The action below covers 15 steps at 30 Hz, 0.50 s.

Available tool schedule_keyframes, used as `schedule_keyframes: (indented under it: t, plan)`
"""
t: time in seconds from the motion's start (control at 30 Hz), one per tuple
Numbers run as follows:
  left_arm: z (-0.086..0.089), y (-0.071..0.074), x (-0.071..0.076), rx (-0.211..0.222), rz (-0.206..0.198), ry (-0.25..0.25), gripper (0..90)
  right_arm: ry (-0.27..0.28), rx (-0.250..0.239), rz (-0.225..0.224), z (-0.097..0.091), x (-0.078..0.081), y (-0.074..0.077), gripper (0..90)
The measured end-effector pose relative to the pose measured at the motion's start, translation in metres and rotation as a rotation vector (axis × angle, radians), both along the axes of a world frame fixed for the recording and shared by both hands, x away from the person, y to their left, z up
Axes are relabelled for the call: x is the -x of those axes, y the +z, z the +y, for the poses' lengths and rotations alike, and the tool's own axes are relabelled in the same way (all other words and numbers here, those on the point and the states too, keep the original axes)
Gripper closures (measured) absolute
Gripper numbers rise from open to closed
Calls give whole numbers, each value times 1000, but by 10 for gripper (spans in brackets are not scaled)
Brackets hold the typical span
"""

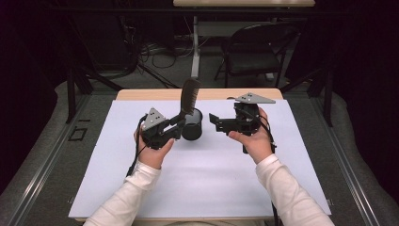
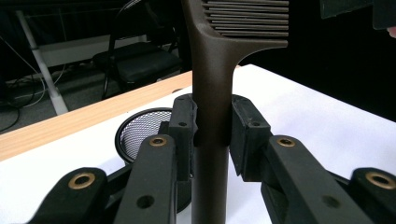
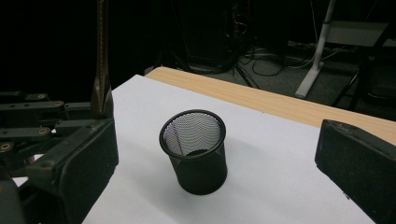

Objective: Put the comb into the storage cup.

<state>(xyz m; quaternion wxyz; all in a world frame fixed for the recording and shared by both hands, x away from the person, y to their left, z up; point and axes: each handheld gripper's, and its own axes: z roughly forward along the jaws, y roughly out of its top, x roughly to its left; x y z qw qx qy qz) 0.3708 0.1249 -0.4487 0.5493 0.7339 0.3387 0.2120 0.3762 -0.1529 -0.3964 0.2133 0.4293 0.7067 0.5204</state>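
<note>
Dark room, cables on the floor and a folding chair point(image 1: 256, 49) behind a wooden worktop point(image 1: 141, 94) that's mostly covered by a big white sheet point(image 1: 207, 174). Two white-sleeved arms come in from the bottom of the high view, each hand holding a set of tongs.

The left tongs point(image 1: 178, 123) are clamped tight on the handle of a dark brown comb point(image 1: 190, 96). In the left gripper view the two pads point(image 2: 183, 122) squeeze the handle from both sides, with the comb point(image 2: 219, 70) standing pretty much upright and its teeth at the top. From above, the comb rises from the jaws with a slight lean, toothed end up, well clear of the sheet.

Just beside those tongs sits a black mesh cup point(image 1: 192, 125), upright on the white sheet, roughly in the middle between the two hands. The right gripper view looks into the cup point(image 3: 194, 151): something dark sits at the bottom, can't tell what. From there the comb point(image 3: 102, 56) shows as a thin vertical strip at the left, beside the cup rather than over it.

The right tongs point(image 1: 214, 122) are wide open with nothing between the jaws, pointing toward the cup from the other side, not touching it. The right hand point(image 1: 254, 136) holds them raised off the sheet.
</note>
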Motion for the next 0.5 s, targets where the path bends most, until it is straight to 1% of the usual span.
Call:
schedule_keyframes:
  t: [0.3, 0.5]
  plan:
    - [1, 0, 0, -2, 0, 2, 725, 1, -4, 1, 6, -7, 6, 0]
    - [1, 0, 0, 5, -3, 7, 725, -3, -6, 3, 8, -12, 8, 0]
